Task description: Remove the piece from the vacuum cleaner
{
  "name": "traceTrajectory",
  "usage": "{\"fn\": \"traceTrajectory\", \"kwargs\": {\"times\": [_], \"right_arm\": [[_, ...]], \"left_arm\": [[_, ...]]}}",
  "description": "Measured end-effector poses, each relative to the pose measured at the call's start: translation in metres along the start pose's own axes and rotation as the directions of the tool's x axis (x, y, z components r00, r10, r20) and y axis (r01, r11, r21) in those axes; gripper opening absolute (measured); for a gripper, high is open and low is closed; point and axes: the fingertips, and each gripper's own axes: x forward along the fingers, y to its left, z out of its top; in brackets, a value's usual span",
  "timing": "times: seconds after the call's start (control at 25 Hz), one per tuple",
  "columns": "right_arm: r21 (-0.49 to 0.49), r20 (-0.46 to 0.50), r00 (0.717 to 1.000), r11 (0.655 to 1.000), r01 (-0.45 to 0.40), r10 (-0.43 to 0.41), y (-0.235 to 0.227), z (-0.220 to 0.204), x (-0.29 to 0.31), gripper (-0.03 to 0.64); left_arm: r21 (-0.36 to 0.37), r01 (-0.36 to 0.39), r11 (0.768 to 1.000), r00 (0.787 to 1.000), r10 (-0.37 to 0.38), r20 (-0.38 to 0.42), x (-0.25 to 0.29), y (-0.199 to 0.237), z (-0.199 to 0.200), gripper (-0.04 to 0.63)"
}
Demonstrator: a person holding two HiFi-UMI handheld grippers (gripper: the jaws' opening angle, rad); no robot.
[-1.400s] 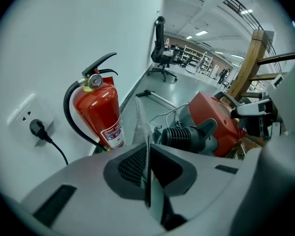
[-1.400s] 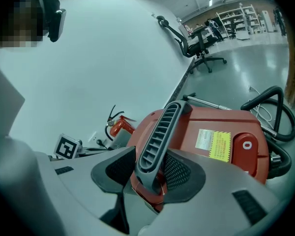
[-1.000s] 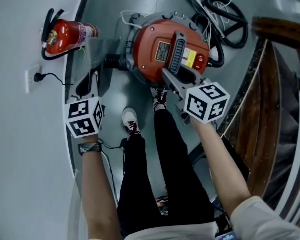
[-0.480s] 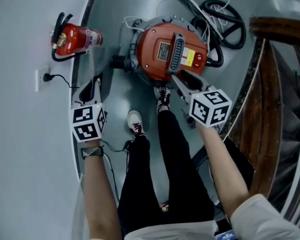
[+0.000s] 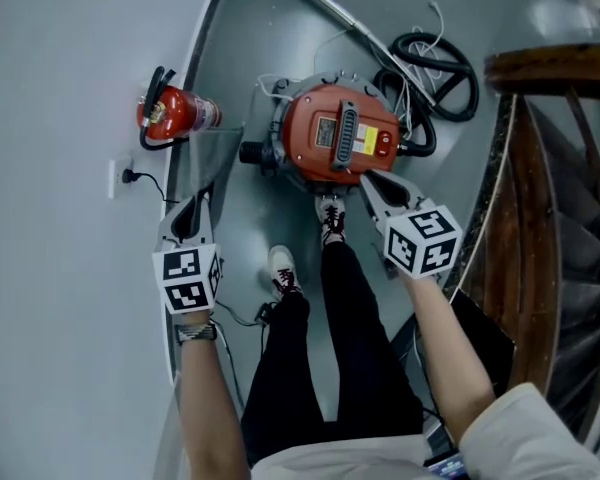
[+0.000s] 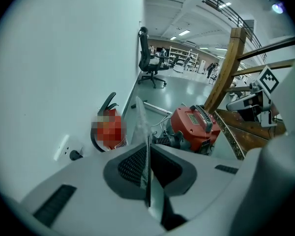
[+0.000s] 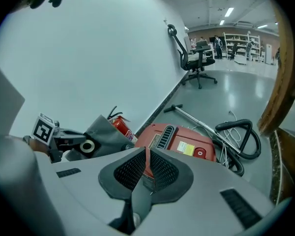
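The red vacuum cleaner (image 5: 340,133) (image 6: 194,124) (image 7: 182,141) stands on the grey floor. My left gripper (image 5: 187,218) (image 6: 147,166) is to its left, shut on a thin grey bag-like piece (image 5: 212,158) (image 6: 141,124). That piece hangs clear of the vacuum. In the right gripper view the piece (image 7: 96,132) shows a round hole. My right gripper (image 5: 372,190) (image 7: 146,168) hovers just in front of the vacuum. Its jaws have just been closing and stand shut, with nothing between them.
A red fire extinguisher (image 5: 175,113) leans at the wall by a plugged socket (image 5: 120,176). A black hose (image 5: 435,68) and a metal wand (image 5: 320,3) lie behind the vacuum. A wooden stair rail (image 5: 540,168) runs along the right. The person's shoes (image 5: 330,218) are near the vacuum.
Both grippers have lifted away from the vacuum, the left one carrying the grey piece. The right gripper's jaws, open at the vacuum's top before, have closed.
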Motion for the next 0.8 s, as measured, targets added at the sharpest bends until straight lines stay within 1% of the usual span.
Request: {"fn": "traceTrajectory", "kwargs": {"times": [0.2,0.32,0.44,0.56,0.64,0.8], "right_arm": [[-0.109,0.036,0.999,0.994,0.025,-0.021,0.018,0.025,-0.032,0.033],[-0.175,0.066,0.998,0.984,0.014,-0.002,0.037,0.042,-0.054,0.029],[-0.225,0.100,0.995,0.974,-0.002,0.025,0.055,0.061,-0.080,0.028],[-0.253,0.130,0.991,0.967,-0.008,0.042,0.068,0.084,-0.106,0.028],[-0.267,0.164,0.985,0.964,-0.003,0.049,0.076,0.103,-0.127,0.028],[-0.302,0.230,0.971,0.953,0.009,0.064,0.096,0.139,-0.165,0.028]], "left_arm": [[0.012,-0.008,1.000,0.999,0.008,0.039,-0.032,-0.002,0.024,0.025],[0.010,-0.012,1.000,0.998,0.011,0.064,-0.055,-0.005,0.039,0.025],[0.003,0.000,1.000,0.994,0.000,0.109,-0.081,-0.011,0.060,0.025],[0.000,0.011,1.000,0.989,-0.011,0.150,-0.110,-0.016,0.083,0.025],[0.012,0.015,1.000,0.984,-0.016,0.175,-0.132,-0.021,0.098,0.025],[0.028,0.047,0.999,0.973,-0.052,0.224,-0.169,-0.030,0.125,0.025]]}}
